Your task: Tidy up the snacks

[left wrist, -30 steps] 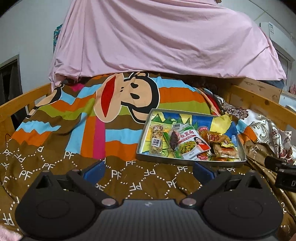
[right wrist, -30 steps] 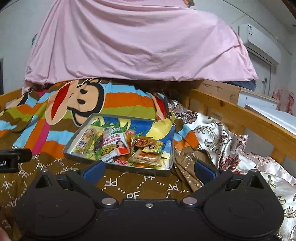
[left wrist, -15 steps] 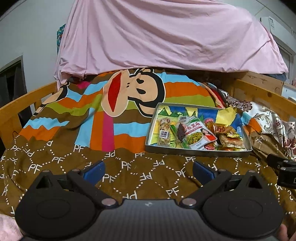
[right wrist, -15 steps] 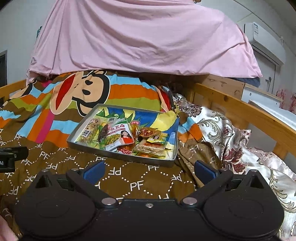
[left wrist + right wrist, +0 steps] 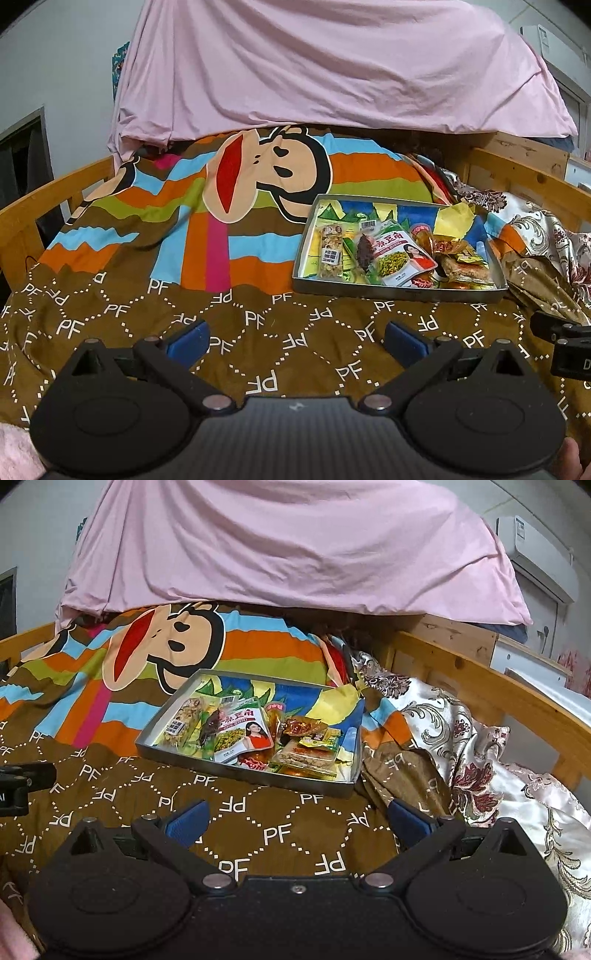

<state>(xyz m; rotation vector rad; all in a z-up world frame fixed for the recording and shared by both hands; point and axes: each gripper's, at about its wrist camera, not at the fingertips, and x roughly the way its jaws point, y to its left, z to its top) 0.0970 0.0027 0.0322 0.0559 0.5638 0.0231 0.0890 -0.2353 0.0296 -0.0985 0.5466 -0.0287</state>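
A grey metal tray [image 5: 388, 293] [image 5: 236, 771] lies on the bed, holding several snack packets. Among them are a white and green packet with a woman's picture [image 5: 400, 258] [image 5: 240, 736], a nut bar in clear wrap [image 5: 330, 251] [image 5: 183, 722] and orange-wrapped snacks [image 5: 463, 264] [image 5: 306, 755]. My left gripper [image 5: 295, 341] hovers open over the brown blanket, in front of and left of the tray. Open too, my right gripper [image 5: 297, 819] hangs just in front of the tray's near edge. Nothing is between either pair of blue fingers.
The bed is covered by a striped monkey-print blanket [image 5: 229, 206] with a brown PF border. A pink sheet [image 5: 332, 66] hangs behind. Wooden bed rails [image 5: 33, 214] [image 5: 498, 690] run along both sides. A floral satin quilt [image 5: 461, 746] is bunched right of the tray.
Both grippers have risen and tilted down, so the tray now sits lower and closer in the views. The snacks and tray have not moved.
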